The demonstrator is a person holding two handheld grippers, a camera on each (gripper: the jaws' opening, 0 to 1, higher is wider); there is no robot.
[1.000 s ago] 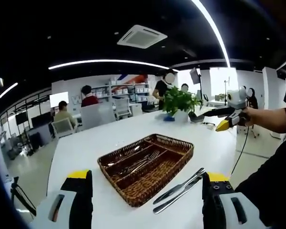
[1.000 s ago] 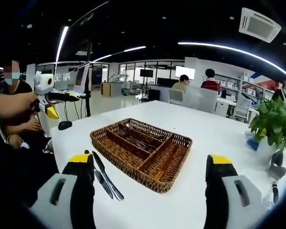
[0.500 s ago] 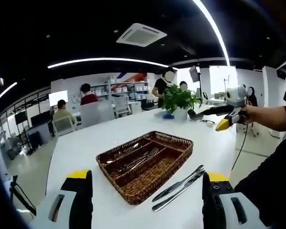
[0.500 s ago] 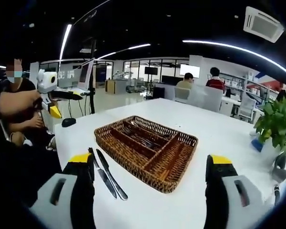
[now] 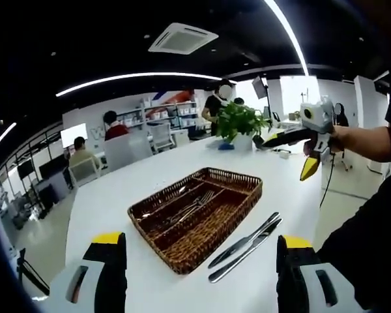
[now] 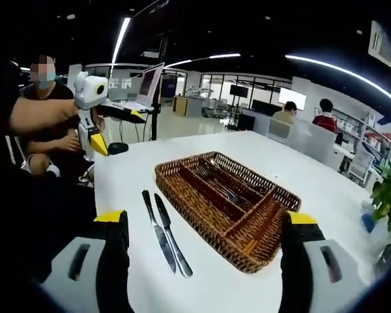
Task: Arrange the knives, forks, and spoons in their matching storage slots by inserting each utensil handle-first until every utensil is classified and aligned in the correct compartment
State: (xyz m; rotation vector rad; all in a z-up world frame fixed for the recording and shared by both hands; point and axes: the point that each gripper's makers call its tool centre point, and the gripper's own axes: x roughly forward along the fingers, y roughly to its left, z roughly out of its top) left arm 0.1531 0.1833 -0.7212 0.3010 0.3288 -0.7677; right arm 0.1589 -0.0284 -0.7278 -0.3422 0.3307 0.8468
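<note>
In the left gripper view, the left gripper (image 5: 195, 277) hovers with its fingers apart, empty. A brown woven wicker tray (image 5: 158, 232) with slots sits mid-frame on the white surface (image 5: 104, 195). Two silver table knives (image 5: 244, 246) lie side by side just right of it, running lower left to upper right.

In the right gripper view, the right gripper (image 6: 205, 274) is also parted and empty. The flat knives could slip from the fingers, or go in blade-first.
</note>
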